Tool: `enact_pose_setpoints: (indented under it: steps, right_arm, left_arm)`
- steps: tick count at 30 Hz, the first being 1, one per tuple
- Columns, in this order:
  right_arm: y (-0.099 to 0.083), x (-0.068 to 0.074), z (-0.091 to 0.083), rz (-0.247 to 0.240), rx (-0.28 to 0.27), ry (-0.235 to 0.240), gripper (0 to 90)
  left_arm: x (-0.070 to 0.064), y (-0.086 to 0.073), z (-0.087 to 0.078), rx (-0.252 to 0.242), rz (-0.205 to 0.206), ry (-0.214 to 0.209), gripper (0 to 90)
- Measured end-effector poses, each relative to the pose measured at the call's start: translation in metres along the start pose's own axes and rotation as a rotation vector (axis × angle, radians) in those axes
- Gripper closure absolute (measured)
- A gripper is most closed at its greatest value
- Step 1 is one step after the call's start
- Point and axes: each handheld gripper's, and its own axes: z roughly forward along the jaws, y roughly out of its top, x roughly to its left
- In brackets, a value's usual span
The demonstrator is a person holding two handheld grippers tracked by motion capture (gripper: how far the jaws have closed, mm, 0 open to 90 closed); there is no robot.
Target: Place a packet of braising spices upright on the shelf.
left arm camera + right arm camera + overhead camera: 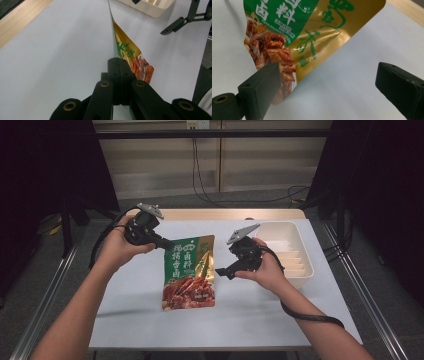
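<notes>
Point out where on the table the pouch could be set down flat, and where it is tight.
Bare cloth lies left of the pouch, under the left tool, and along the near table edge. It is tight on the right, where the open right tool sits between the pouch and the white bin.

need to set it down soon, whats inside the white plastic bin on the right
The white rectangular plastic bin shows a pale bare floor at the back and cream ribbed dividers in front; the right gripper and hand cover its near left part.
</notes>
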Motion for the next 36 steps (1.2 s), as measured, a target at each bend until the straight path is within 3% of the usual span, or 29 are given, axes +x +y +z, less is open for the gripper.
enact_pose_setpoints:
  steps: [9, 11, 12, 22, 36]
  right_arm:
    - [0.023, -0.006, -0.011, -0.012, 0.003, -0.027, 5.5]
    - [0.025, -0.007, -0.012, -0.020, 0.003, -0.026, 5.5]
    - [0.027, -0.008, -0.012, -0.023, 0.010, -0.034, 5.5]
    - [0.034, -0.015, -0.022, -0.029, 0.027, -0.056, 5.4]
    - [0.049, -0.013, -0.018, -0.062, 0.027, -0.023, 7.4]
  left_arm:
    - [-0.006, 0.009, -0.003, -0.016, 0.024, -0.018, 90.0]
    - [-0.008, 0.010, -0.003, -0.030, 0.010, -0.019, 90.0]
    - [-0.009, 0.012, -0.005, -0.021, 0.027, -0.022, 90.0]
    - [-0.012, 0.015, -0.005, -0.040, 0.026, -0.032, 90.0]
    - [-0.017, 0.021, -0.005, -0.052, 0.046, -0.059, 90.0]
